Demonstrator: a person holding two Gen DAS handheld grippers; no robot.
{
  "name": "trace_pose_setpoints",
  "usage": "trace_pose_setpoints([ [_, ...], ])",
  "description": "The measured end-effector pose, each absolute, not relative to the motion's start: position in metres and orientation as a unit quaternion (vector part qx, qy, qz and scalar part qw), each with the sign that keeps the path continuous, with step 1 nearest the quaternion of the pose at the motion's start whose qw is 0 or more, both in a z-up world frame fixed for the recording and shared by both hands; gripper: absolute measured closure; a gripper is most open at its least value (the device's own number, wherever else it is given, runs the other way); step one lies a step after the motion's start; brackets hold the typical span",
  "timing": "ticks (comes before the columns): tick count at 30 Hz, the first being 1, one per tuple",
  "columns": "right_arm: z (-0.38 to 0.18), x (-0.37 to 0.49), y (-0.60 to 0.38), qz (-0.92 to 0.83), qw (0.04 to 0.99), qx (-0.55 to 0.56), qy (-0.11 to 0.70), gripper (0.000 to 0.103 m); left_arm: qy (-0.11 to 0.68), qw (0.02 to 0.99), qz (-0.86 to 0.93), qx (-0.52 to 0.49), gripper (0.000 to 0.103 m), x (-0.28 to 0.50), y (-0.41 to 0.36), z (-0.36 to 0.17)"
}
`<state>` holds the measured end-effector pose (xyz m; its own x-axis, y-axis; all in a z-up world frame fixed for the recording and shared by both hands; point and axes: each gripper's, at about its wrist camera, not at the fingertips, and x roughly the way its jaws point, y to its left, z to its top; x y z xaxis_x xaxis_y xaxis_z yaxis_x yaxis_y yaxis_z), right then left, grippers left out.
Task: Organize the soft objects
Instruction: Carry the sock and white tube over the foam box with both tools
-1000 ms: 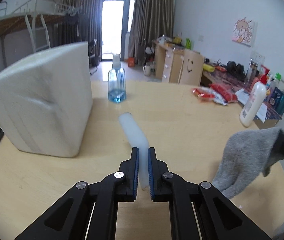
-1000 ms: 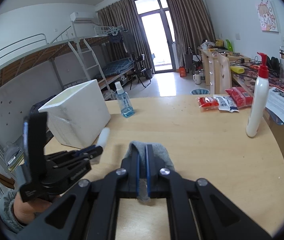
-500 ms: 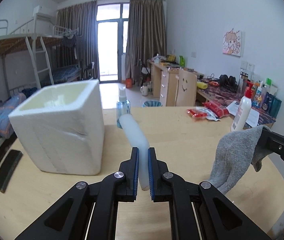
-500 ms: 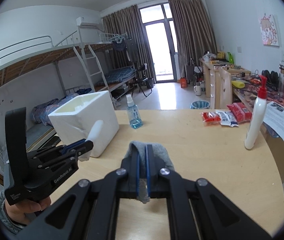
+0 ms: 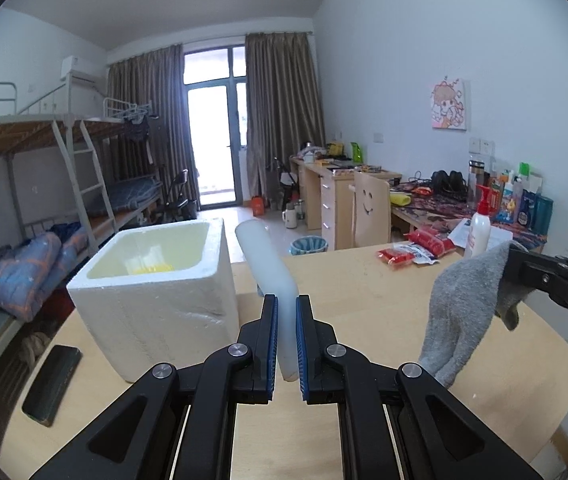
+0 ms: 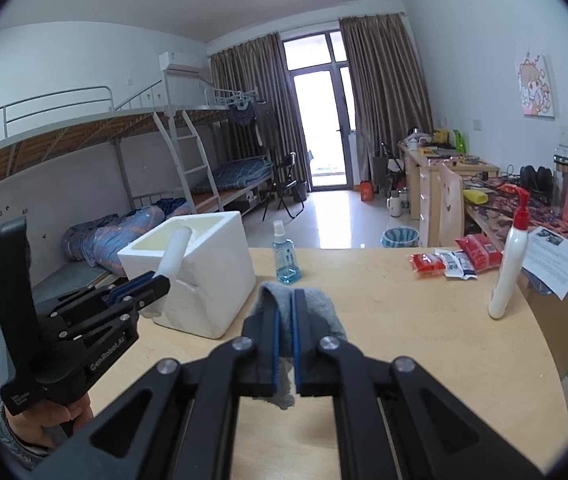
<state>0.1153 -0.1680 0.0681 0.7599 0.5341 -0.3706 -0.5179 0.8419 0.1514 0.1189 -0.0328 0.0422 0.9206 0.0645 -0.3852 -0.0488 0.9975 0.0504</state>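
While both loads hang above the table (image 6: 403,320), left gripper (image 5: 287,340) clamps the white foam tube (image 5: 270,268), right gripper (image 6: 285,344) pinches the grey sock (image 5: 463,312); neither is in the foam box (image 5: 156,300) yet.

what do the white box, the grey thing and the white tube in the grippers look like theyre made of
White box: likely expanded foam, matte; grainy, dented, thick walls.
Grey thing: knit fabric, probably a sock; fuzzy, hangs limp from the right gripper.
White tube: probably soft foam or plastic; smooth, slightly translucent, pinched in the left gripper. Hard to tell.
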Motion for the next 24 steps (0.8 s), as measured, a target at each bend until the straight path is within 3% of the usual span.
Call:
trace_pose_setpoints([
  [24,0.067,0.106,-0.115,0.297,0.933,0.017,0.201,0.096,0.196,0.980,0.032,0.019,0.094,0.098,0.011,0.036],
])
